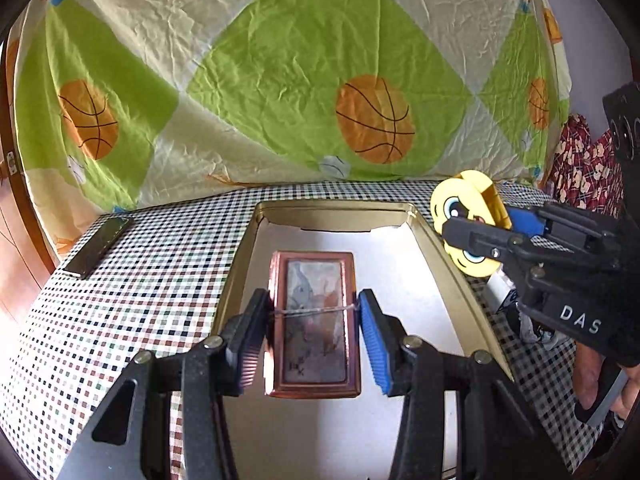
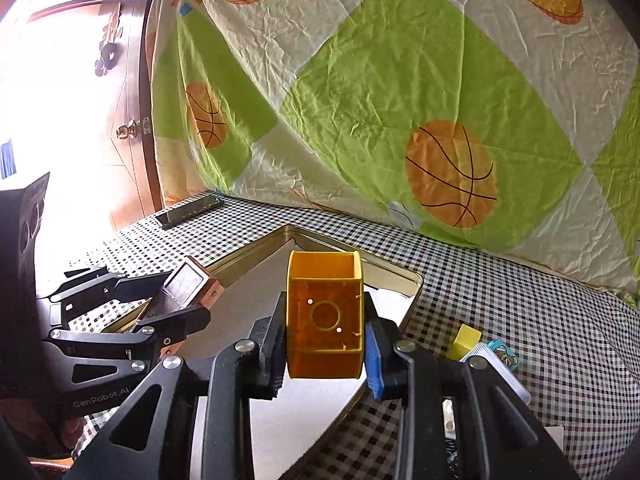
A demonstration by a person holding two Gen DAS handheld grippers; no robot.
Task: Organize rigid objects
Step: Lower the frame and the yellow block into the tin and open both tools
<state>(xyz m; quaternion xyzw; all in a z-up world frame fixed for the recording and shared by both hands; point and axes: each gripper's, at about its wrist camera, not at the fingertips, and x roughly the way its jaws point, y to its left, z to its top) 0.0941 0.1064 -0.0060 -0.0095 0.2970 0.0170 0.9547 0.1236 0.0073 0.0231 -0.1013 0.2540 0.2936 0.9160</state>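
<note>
- The left gripper (image 1: 316, 340) pinches a copper-framed rectangular box (image 1: 314, 324) by its two long sides, its black pad on one side and its blue pad on the other; a thin band runs across the box face between the pads.
- The box hangs above the gold metal tray (image 1: 436, 264), over the tray's white floor; whether it touches that floor I cannot tell.
- The right gripper (image 2: 326, 350) is clamped on a yellow open-topped plastic holder (image 2: 325, 316), its pads pressing the holder's two side walls. From the left wrist view the holder shows a cartoon face with blue eyes.
- The holder is held over the tray's right rim, near the far right corner.
- The tray lies on a checked cloth tabletop (image 1: 160, 280), one corner pointing toward the patterned sheet (image 1: 280, 60) hung behind it.
- A dark phone (image 1: 100, 246) lies flat on the cloth, well to the left of the tray, near the sheet.
- To the right of the tray, on the cloth, sit a small yellow block (image 2: 466, 340) and, just beside it, a pale blue printed item (image 2: 504, 354), partly hidden by the right gripper's arm.
- A wooden door (image 2: 120, 128) with a brass knob stands left of the tray, beyond the tabletop's edge.
</note>
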